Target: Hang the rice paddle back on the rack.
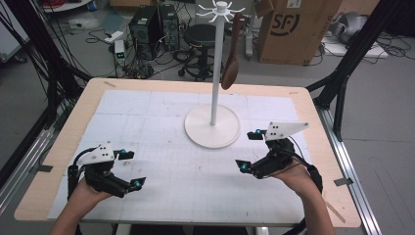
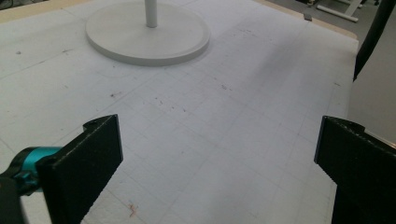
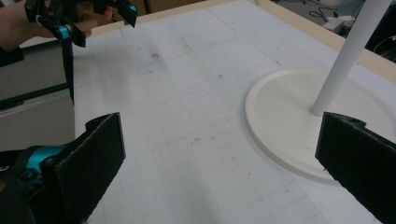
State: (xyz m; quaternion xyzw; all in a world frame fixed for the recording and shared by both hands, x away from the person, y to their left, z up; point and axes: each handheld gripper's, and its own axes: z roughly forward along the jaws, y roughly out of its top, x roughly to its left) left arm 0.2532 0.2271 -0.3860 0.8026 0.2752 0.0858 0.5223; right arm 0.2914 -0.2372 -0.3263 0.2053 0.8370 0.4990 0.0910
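Two grippers: both gaping wide, nothing between the jaws
Left gripper (image 1: 132,169): low over the white gridded mat (image 1: 161,181), near the front-left
Right gripper (image 1: 249,151): front-right, just beside the stand's base
White round-based hanger stand (image 1: 213,125): mid-table, between and beyond both grippers
Brown wooden spoon (image 1: 231,66): hanging from the stand's top hooks

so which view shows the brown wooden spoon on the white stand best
The high view: there the brown spoon hangs in full from the white stand, bowl down beside the pole. The left gripper view has just the stand's base and the foot of its pole; the right gripper view has the base and lower pole, without the spoon.
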